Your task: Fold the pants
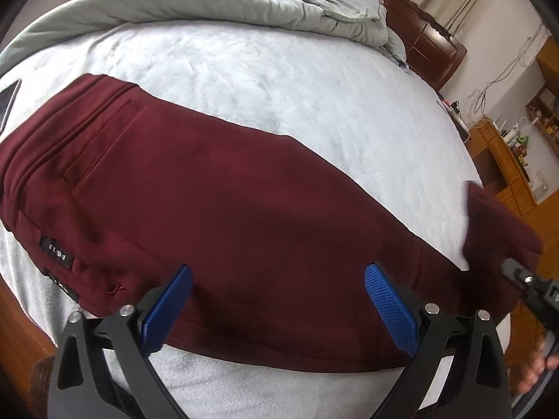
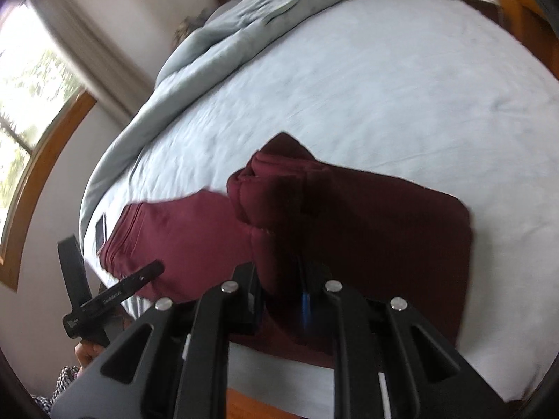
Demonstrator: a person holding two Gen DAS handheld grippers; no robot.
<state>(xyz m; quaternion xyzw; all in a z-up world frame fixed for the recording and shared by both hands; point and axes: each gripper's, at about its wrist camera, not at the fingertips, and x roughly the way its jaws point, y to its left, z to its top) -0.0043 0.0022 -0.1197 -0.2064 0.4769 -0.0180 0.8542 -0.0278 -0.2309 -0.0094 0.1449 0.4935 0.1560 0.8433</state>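
Maroon pants (image 1: 209, 188) lie flat across the pale bed sheet (image 1: 279, 80), waistband at the left with a small black label. My left gripper (image 1: 277, 272) hovers open over the pants' near edge, with nothing between its blue pads (image 1: 167, 310). My right gripper (image 2: 283, 272) is shut on the leg end of the pants (image 2: 279, 209) and holds that bunched fabric above the flat part. In the left wrist view the raised leg end (image 1: 489, 230) shows blurred at the right, with the right gripper (image 1: 510, 269) under it. The right wrist view is motion-blurred.
A phone (image 2: 100, 232) lies on the sheet just beyond the waistband. A grey duvet (image 1: 244, 3) is bunched along the far side of the bed, by a dark wooden headboard (image 1: 419, 31). Wooden shelves (image 1: 506, 160) stand right of the bed. A window (image 2: 21, 87) is at the left.
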